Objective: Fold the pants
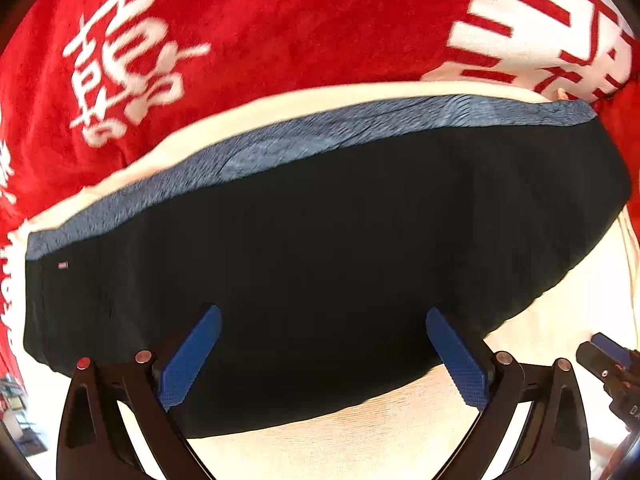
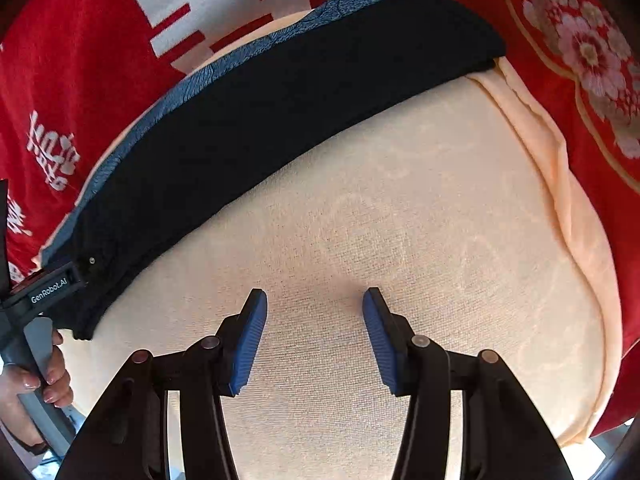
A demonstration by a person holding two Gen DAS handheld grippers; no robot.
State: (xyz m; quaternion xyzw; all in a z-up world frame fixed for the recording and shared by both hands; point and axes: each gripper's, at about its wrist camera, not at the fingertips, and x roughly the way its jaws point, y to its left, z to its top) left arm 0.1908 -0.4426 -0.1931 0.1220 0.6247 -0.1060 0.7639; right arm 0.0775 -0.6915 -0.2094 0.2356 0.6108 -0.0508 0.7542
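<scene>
The black pants lie folded into a long band on a cream cloth, with a blue patterned strip along their far edge. My left gripper hovers over the near edge of the pants, open wide, its blue pads gripping nothing. In the right wrist view the pants run diagonally across the upper left. My right gripper stands open above the bare cream cloth, to the right of the pants and apart from them, with nothing between its fingers.
A red blanket with white characters lies under and around the cream cloth. A red cloth with a floral pattern borders the cream cloth's right edge. A hand holds the left gripper's handle at the lower left.
</scene>
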